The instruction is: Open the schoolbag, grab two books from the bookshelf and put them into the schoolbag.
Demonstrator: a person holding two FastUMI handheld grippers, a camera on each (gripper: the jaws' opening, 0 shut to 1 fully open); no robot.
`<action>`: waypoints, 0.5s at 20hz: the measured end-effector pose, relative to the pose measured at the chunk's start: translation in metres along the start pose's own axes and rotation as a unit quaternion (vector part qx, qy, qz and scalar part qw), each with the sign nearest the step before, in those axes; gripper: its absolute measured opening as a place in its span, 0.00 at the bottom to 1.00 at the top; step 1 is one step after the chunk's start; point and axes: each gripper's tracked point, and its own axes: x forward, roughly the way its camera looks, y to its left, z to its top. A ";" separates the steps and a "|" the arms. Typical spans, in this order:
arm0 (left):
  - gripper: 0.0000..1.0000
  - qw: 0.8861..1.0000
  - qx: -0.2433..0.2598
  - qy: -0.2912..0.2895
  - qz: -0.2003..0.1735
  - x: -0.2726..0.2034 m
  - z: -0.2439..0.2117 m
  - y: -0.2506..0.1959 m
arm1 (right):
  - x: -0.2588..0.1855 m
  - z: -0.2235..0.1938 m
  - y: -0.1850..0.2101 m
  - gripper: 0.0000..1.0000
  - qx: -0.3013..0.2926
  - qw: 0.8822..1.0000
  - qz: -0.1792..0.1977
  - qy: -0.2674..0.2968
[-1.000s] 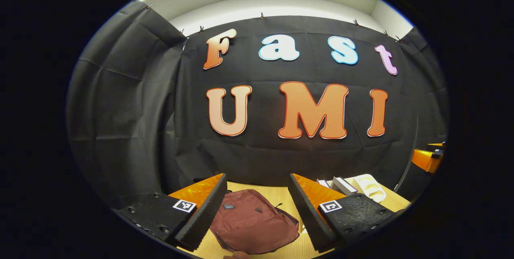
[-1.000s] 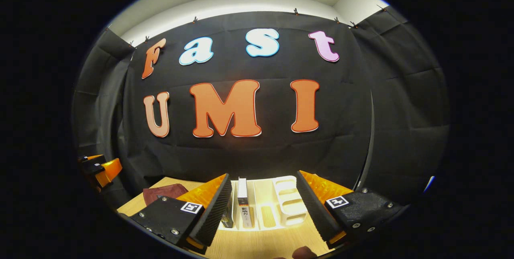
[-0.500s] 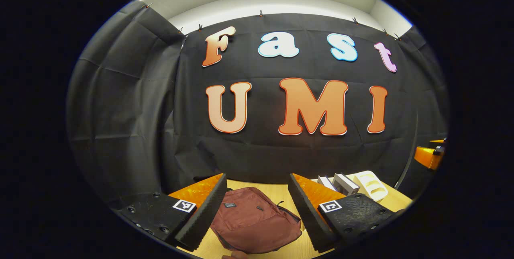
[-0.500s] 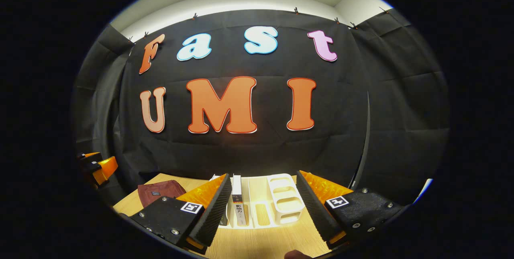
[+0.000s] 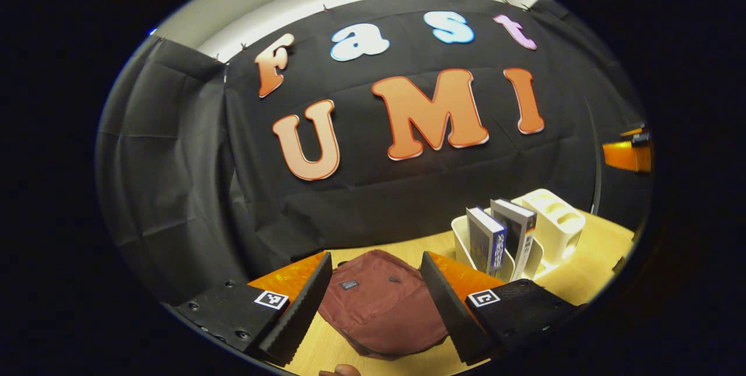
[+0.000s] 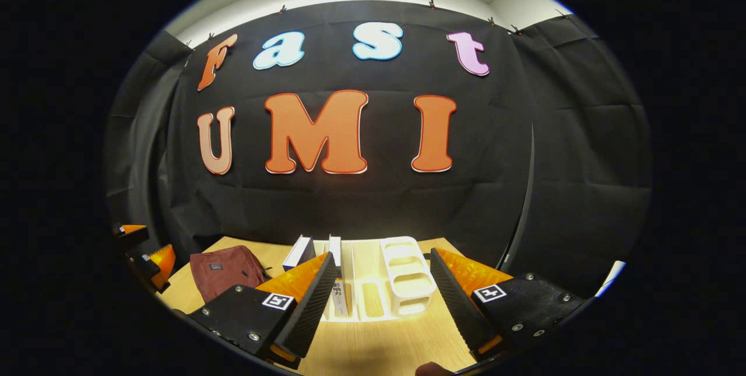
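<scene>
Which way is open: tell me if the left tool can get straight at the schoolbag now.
Probably yes. The left tool is open, with the schoolbag lying flat on the table framed between its fingers. Nothing stands between them; the books sit off to the side in the bookshelf.

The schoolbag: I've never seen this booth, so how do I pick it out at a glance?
Start at the light wooden tabletop in front of the black cloth wall. Left of the white plastic bookshelf, which holds two upright books, a soft dark red fabric schoolbag lies flat on the wood. It is the one limp, cloth thing there, with a small dark patch on its front; everything beside it is rigid.
</scene>
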 end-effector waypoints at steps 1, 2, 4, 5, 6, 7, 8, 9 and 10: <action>0.96 1.000 0.017 0.010 -0.008 0.000 -0.010 -0.008 | 0.000 -0.004 -0.004 0.96 0.000 1.000 -0.005 0.005; 0.96 0.999 0.029 0.020 -0.018 0.001 -0.023 -0.017 | 0.002 -0.008 -0.008 0.96 0.001 1.000 -0.011 0.011; 0.95 0.996 0.045 0.055 -0.046 0.001 -0.056 -0.036 | 0.002 -0.018 -0.015 0.96 -0.001 1.000 -0.019 0.024; 0.96 0.995 0.049 0.072 -0.058 0.000 -0.070 -0.047 | 0.003 -0.023 -0.017 0.96 -0.002 0.999 -0.020 0.031; 0.96 0.992 0.054 0.087 -0.071 0.001 -0.087 -0.058 | 0.004 -0.029 -0.022 0.96 -0.005 0.999 -0.026 0.039; 0.96 0.990 0.060 0.098 -0.080 0.002 -0.099 -0.066 | 0.005 -0.033 -0.027 0.96 -0.009 0.998 -0.030 0.046; 0.96 0.988 0.070 0.109 -0.085 0.002 -0.113 -0.072 | 0.004 -0.038 -0.032 0.96 -0.015 0.998 -0.036 0.052; 0.96 0.985 0.083 0.120 -0.089 0.004 -0.126 -0.078 | 0.004 -0.042 -0.037 0.96 -0.020 0.997 -0.041 0.058; 0.96 0.982 0.095 0.134 -0.089 0.007 -0.143 -0.085 | 0.005 -0.045 -0.040 0.96 -0.025 0.997 -0.045 0.065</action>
